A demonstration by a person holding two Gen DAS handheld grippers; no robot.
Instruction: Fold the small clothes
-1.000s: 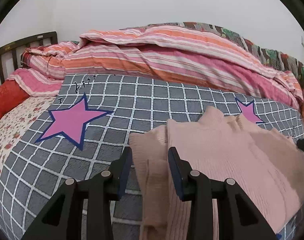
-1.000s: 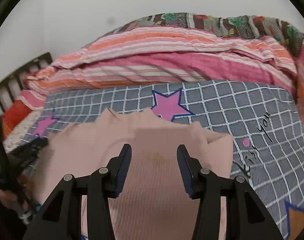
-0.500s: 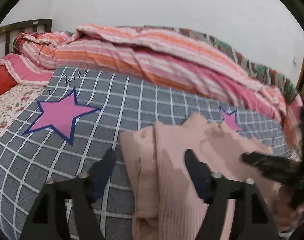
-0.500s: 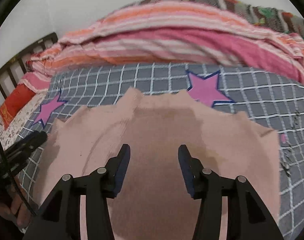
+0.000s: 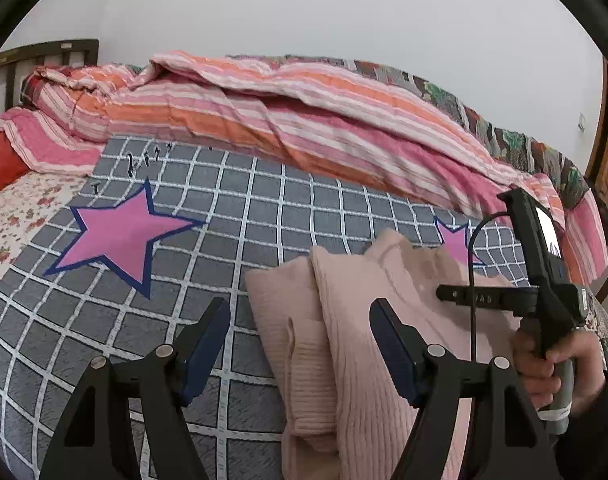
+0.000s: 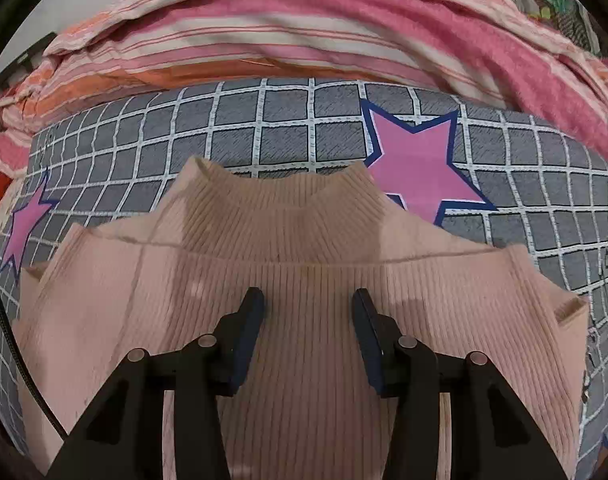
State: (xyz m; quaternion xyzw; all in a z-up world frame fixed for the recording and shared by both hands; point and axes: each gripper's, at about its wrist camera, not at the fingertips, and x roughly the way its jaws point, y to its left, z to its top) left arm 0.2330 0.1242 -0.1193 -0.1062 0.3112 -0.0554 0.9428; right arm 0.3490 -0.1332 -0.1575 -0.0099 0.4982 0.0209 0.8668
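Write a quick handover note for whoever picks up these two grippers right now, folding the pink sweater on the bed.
Left gripper: open, empty, at the sweater's folded-in side.
Right gripper: jaws closing, nothing pinched, above the chest below the collar.
Pink ribbed sweater: flat on the grey checked blanket, collar toward the striped quilt.
Done: sides look folded in.
Left: probably fold it across, then tidy.

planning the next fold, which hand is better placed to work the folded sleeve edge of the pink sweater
Left, probably. The left gripper has open jaws straddling the folded sleeve edge of the pink sweater. The right gripper hangs over the middle of the chest, jaws closing with nothing pinched, away from any edge.
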